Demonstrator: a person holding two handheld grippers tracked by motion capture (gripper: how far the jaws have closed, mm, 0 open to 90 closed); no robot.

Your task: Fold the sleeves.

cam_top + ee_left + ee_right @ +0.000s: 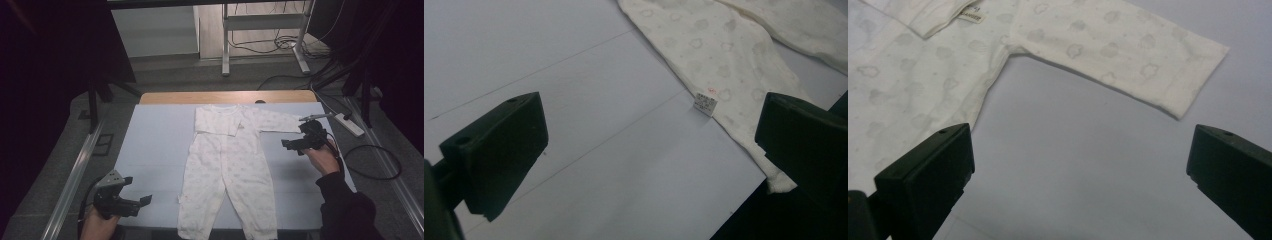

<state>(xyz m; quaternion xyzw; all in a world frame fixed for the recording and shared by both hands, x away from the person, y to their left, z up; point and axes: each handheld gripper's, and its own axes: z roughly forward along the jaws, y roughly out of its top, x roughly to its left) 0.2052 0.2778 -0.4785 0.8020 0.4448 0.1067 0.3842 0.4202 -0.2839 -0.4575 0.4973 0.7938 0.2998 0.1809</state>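
A white baby romper [227, 165] lies flat on its back in the middle of the pale sheet [155, 145] that covers the table, neck at the far end, 2 legs running toward the near edge. Its left sleeve is folded across the chest; its right sleeve [277, 121] stretches out to the right. A small label [705, 104] sticks out from the left leg's outer seam.

The right gripper [300, 142] hovers just near of that outstretched sleeve's cuff, pointing left toward the garment, with the person's right hand [324, 157] gripping it from behind and the dark-sleeved forearm coming up from the near right corner. Its 2 jaws stand wide apart, nothing between them; in the right gripper view the sleeve [1120, 50] lies beyond them.

The left gripper [137, 200] sits low at the near left edge of the sheet, well apart from the romper's left leg [729, 65], aimed right. Its jaws are also spread wide and empty. The left hand [97, 225] holds it from below.
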